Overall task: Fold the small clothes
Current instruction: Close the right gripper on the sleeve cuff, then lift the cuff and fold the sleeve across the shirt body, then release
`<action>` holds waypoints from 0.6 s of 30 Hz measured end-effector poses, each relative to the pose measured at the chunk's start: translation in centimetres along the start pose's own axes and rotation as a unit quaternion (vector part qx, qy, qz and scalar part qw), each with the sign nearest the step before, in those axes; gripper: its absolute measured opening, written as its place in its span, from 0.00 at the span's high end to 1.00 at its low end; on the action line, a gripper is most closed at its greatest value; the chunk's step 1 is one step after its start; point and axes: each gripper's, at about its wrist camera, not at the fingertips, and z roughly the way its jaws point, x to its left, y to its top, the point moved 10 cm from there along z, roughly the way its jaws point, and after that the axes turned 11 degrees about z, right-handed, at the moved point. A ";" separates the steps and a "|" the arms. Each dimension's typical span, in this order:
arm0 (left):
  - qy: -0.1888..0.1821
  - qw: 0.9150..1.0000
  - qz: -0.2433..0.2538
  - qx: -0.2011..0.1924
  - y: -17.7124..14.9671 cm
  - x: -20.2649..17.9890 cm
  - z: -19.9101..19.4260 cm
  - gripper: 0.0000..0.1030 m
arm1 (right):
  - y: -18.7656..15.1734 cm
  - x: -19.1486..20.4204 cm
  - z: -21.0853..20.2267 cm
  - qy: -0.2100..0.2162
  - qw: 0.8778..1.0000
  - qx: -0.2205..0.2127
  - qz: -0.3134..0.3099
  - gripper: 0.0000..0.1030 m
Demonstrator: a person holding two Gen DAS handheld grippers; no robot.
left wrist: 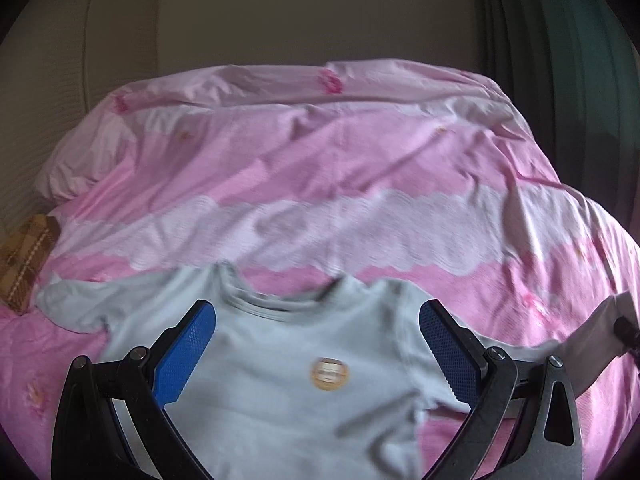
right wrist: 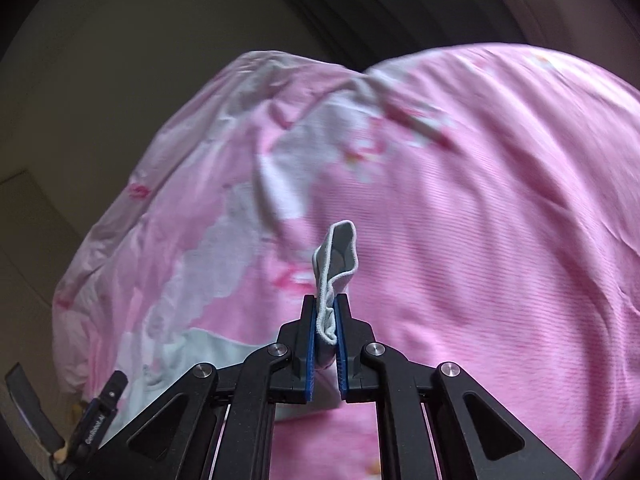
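Note:
A small pale grey-blue T-shirt [left wrist: 288,360] with a round orange badge [left wrist: 329,373] lies front up on the pink bed cover [left wrist: 320,160], collar pointing away. My left gripper [left wrist: 318,306] hovers over its chest, open wide, with one blue pad at each shoulder and nothing pinched. The shirt's right sleeve [left wrist: 592,324] is stretched out and lifted toward the right edge of this view. In the right wrist view my right gripper [right wrist: 325,301] is shut on that sleeve's cuff [right wrist: 338,252], which sticks up bunched between the pads. Part of the shirt body [right wrist: 192,352] shows lower left.
The pink and white floral cover [right wrist: 480,200] is rumpled and fills both views. A brown plaid item [left wrist: 24,264] lies at the bed's left edge. A beige wall [left wrist: 280,12] stands behind the bed and a dark green curtain [left wrist: 560,60] hangs at the back right.

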 end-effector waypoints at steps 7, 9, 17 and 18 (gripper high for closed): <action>0.038 0.999 -0.030 -0.004 -0.1 8.4 -1.2 0.00 | -2.4 10.0 0.1 0.053 0.997 0.003 -0.050 0.90; 0.052 0.998 -0.037 -0.007 -0.1 11.0 -1.6 0.00 | -3.6 13.5 0.6 0.071 0.995 0.006 -0.070 0.90; 0.095 0.994 -0.053 -0.003 -1.6 19.5 -2.2 0.00 | -10.4 24.1 3.4 0.132 0.981 0.040 -0.136 0.90; 0.100 0.993 -0.056 -0.001 -2.0 20.5 -2.2 0.00 | -11.9 25.4 3.9 0.138 0.978 0.049 -0.148 0.90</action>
